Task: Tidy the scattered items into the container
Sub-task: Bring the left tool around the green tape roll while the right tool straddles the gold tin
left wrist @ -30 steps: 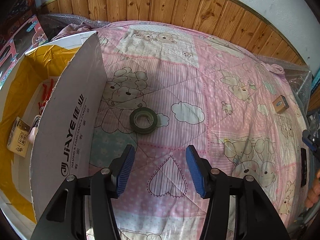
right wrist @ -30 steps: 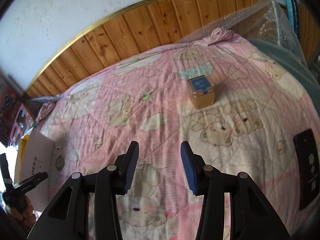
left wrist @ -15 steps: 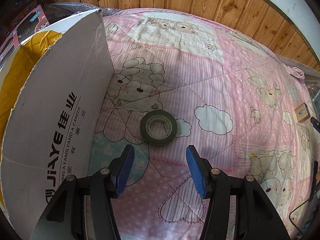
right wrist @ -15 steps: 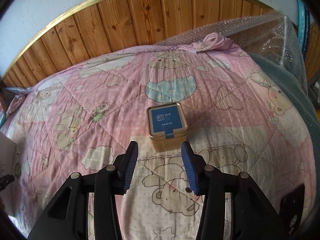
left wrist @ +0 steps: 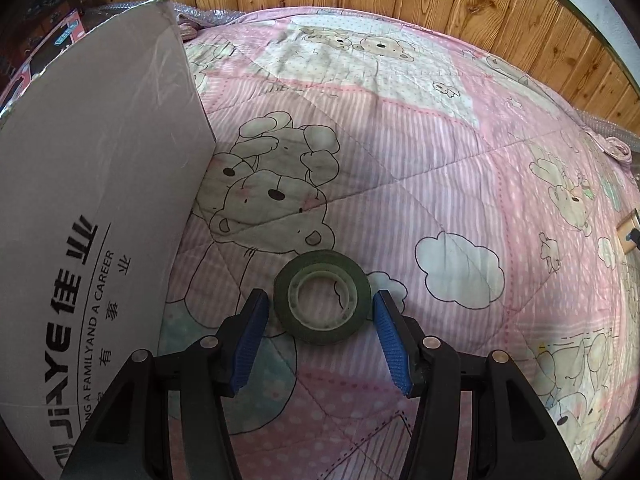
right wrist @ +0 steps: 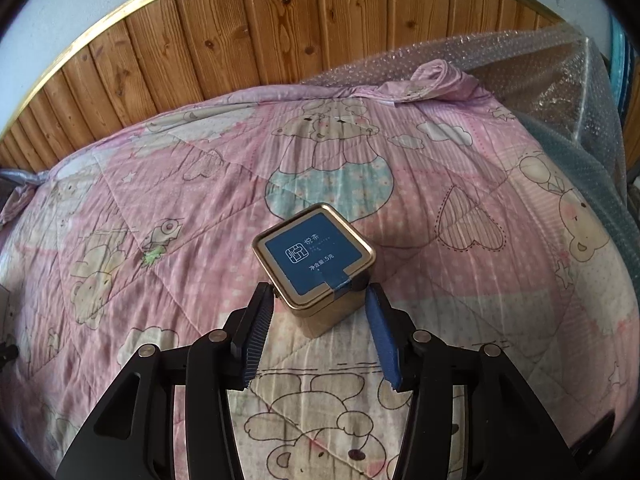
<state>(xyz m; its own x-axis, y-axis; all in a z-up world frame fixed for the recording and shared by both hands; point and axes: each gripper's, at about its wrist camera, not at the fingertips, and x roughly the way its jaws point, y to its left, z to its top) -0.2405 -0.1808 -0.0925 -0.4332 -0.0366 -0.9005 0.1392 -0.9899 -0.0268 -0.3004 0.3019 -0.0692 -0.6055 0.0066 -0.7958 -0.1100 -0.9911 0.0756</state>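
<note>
Hovering low over the bed (left wrist: 460, 168), the left gripper (left wrist: 319, 312) had its jaws spread wide, and one roll of dark green tape (left wrist: 322, 297) lay flat on the pink bear-print quilt right between the two blue pads (left wrist: 249, 344), touching neither. Just one cardboard box (left wrist: 88, 216) showed in that view, its grey printed wall standing upright close to the left of the roll. Over on the other side, the right gripper (right wrist: 318, 300) was also open, jaws parted around one small gold tin (right wrist: 316, 266) with a blue label on top. The tin sat on the quilt (right wrist: 460, 300), turned corner-on to the fingers, its near corner between the tips, with a gap on each side. One roll, one tin, one box: that was the count. Wooden panelling (right wrist: 248, 36) ran behind the bed.
</note>
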